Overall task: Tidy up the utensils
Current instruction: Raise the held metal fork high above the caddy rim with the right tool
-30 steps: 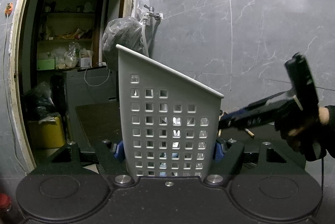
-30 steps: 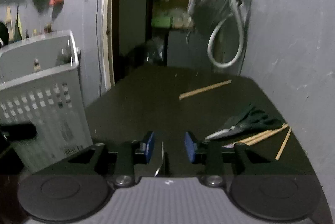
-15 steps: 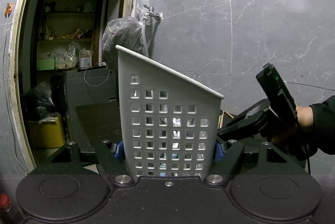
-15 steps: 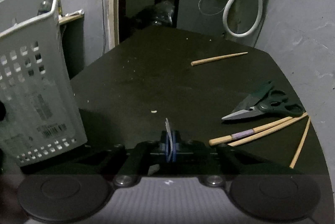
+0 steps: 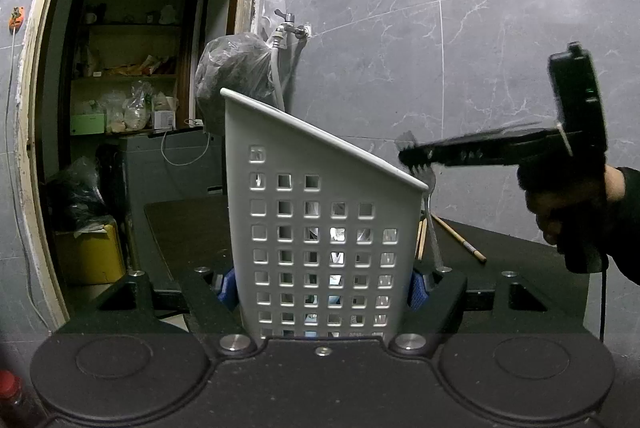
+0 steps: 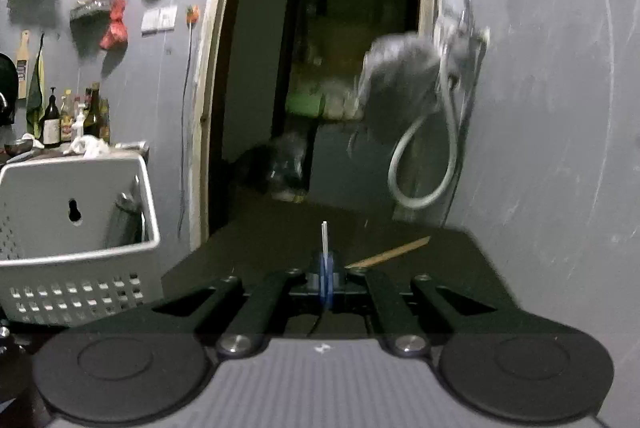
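My left gripper (image 5: 320, 288) is shut on a white perforated utensil basket (image 5: 320, 228), its blue pads (image 5: 416, 286) pressing on both sides and holding it upright over the black table (image 5: 184, 228). To the right of the basket's low rim, a hand holds my right gripper (image 5: 404, 155) level. It is shut on a thin metal utensil (image 5: 432, 228) that hangs down from it, blurred. In the right wrist view the utensil (image 6: 325, 240) shows edge-on between the shut jaws of the right gripper (image 6: 326, 268). The basket (image 6: 76, 220) stands to the left with a dark handle inside.
A wooden chopstick (image 6: 388, 254) lies on the table ahead of the right gripper, and a chopstick (image 5: 460, 240) shows behind the basket. A tap with a hose (image 5: 280, 67) and a plastic bag (image 5: 236, 75) hang on the grey wall beside an open doorway (image 5: 132, 107). Bottles (image 6: 52, 119) stand far left.
The right gripper shut on the metal utensil lying on the table and lifted it, tilting up toward level beside the basket's low rim. The left gripper and basket stayed still.
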Available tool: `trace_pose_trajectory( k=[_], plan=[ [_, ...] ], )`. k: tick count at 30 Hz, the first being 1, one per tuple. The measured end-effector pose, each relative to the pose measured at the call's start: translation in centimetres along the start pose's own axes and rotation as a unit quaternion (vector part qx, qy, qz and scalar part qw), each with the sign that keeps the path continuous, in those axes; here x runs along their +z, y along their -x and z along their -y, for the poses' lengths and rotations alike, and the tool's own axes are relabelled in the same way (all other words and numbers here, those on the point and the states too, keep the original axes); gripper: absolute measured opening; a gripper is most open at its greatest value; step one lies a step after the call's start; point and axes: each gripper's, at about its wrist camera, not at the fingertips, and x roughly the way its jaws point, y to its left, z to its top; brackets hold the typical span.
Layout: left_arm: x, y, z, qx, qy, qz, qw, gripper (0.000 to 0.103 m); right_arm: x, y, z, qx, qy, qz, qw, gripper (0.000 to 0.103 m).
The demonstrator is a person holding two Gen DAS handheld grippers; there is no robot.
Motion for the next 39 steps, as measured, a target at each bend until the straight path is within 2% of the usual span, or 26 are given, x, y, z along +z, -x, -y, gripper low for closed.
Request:
trace_pose_trajectory(
  k=[4,8,16,22,30,39],
  plan=[
    [0.0,0.0,0.0,0.000,0.000,0.000,1.0000,0.076,-0.6,2.1,-1.8,-0.036,0.043,0.060,0.997,0.002],
    [0.0,0.0,0.0,0.000,0.000,0.000,1.0000,0.076,-2.0,4.2,-4.3,-0.068,0.078,0.099,0.990,0.002],
    [0.2,0.0,0.2,0.002,0.000,0.000,1.0000,0.076,-3.2,6.2,-6.7,-0.088,0.100,0.115,0.984,0.002],
    [0.2,0.0,0.3,0.003,0.000,0.000,1.0000,0.076,-3.6,6.8,-6.7,-0.103,0.097,0.126,0.982,0.002],
    [0.2,0.0,0.3,0.003,0.000,0.000,1.0000,0.076,-2.1,7.4,-6.5,-0.102,0.085,0.163,0.978,0.002],
    [0.2,0.0,0.3,0.003,0.000,0.000,1.0000,0.076,2.4,9.7,-7.1,-0.107,0.107,0.263,0.953,0.002]
  ],
)
